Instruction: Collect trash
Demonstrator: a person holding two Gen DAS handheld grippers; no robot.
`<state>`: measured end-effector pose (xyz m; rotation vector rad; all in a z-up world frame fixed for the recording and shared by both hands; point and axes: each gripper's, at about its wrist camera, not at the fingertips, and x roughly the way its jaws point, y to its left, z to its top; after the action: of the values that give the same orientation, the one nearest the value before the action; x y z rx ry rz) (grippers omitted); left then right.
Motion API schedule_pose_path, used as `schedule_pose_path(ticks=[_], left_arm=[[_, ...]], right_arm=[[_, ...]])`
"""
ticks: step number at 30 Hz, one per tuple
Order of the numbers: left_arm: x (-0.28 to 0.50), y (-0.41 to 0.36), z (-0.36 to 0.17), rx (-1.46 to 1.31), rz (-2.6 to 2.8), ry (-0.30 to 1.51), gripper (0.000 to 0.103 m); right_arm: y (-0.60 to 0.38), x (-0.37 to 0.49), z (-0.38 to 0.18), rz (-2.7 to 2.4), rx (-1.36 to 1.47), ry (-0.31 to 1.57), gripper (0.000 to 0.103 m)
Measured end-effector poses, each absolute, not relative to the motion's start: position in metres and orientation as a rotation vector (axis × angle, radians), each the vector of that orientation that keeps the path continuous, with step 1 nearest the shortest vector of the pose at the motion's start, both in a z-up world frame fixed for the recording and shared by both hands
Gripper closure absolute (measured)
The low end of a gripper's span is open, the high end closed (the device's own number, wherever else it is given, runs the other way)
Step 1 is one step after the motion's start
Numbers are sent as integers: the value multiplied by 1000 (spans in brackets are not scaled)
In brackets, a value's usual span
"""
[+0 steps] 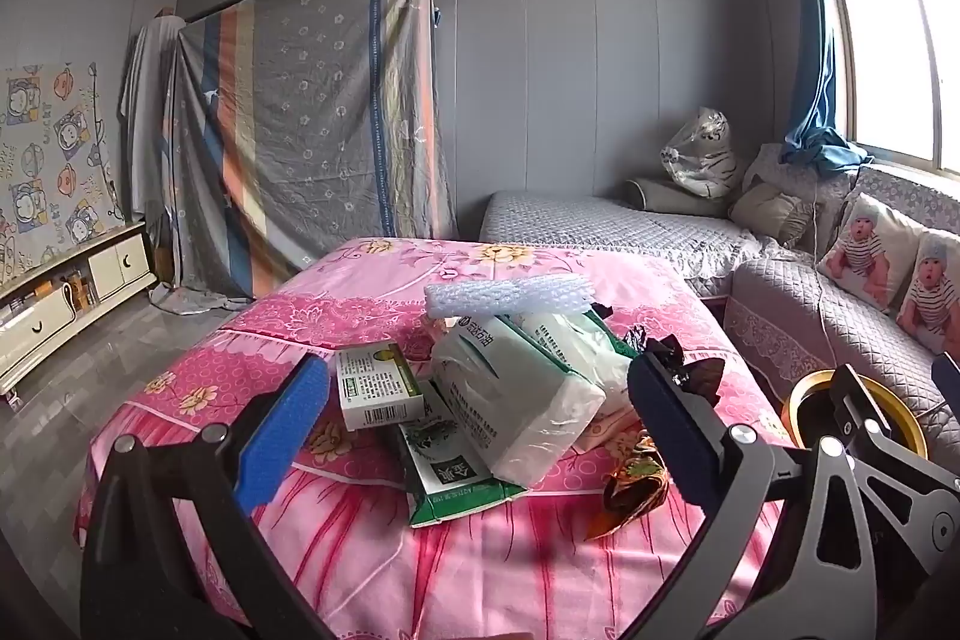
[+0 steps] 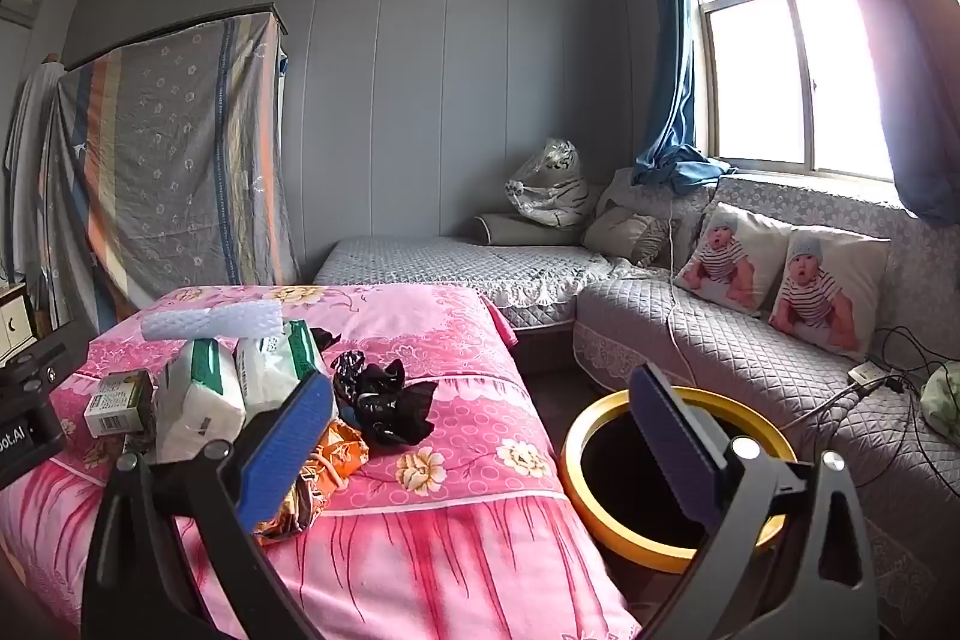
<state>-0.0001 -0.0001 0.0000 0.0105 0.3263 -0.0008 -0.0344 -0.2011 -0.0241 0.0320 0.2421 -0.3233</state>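
A pile of trash lies on the pink cloth-covered table point(image 1: 372, 568): a white bubble-wrap roll point(image 1: 510, 295), a white and green tissue pack point(image 1: 510, 400), a small white and green box point(image 1: 375, 394), a green flat carton point(image 1: 450, 478), a black plastic bag point(image 2: 384, 400) and an orange-gold wrapper point(image 1: 636, 484). My left gripper point(image 1: 474, 436) is open and empty, above the pile. My right gripper point(image 2: 480, 454) is open and empty, between the table edge and a yellow-rimmed bin point(image 2: 585, 436). The bin also shows in the left wrist view point(image 1: 807, 394).
A grey quilted corner sofa point(image 2: 750, 352) with two baby-print pillows point(image 2: 780, 274) stands right of the bin. Cables and a power strip point(image 2: 867, 373) lie on it. A sheet-covered cabinet point(image 1: 300, 130) and a low TV stand point(image 1: 72, 304) stand at the left.
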Motion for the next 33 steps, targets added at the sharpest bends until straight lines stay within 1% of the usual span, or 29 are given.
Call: schedule_pose_path(ticks=[33], left_arm=[[2,6,-2,-13,2,341,8]], right_arm=[[-197,-33,-23,-321,28,253,7]])
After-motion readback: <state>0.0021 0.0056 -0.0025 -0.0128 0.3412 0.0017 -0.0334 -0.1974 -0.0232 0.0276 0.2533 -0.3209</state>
